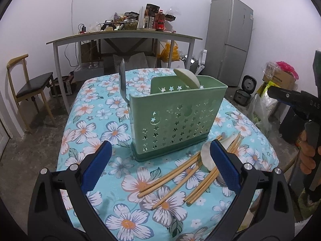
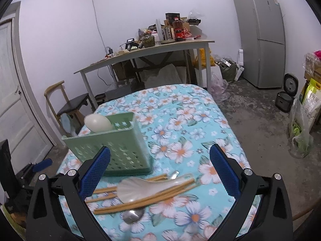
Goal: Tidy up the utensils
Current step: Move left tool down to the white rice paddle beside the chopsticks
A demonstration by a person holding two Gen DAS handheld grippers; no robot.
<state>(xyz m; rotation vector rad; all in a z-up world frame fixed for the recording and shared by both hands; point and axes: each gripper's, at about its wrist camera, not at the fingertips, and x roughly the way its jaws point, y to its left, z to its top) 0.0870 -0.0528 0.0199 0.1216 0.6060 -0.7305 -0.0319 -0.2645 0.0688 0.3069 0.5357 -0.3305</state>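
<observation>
Jaws apart above bamboo chopsticks (image 2: 140, 202)

Dim, cool indoor light, soft faint shadows, strong fisheye bending toward black corners, slight blur at bottom centre

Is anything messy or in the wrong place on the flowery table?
Yes. The chopsticks lie scattered and crossed on the tablecloth beside the green holder, not inside. A white spoon rests on top of them, and a metal spoon pokes out underneath.
</observation>
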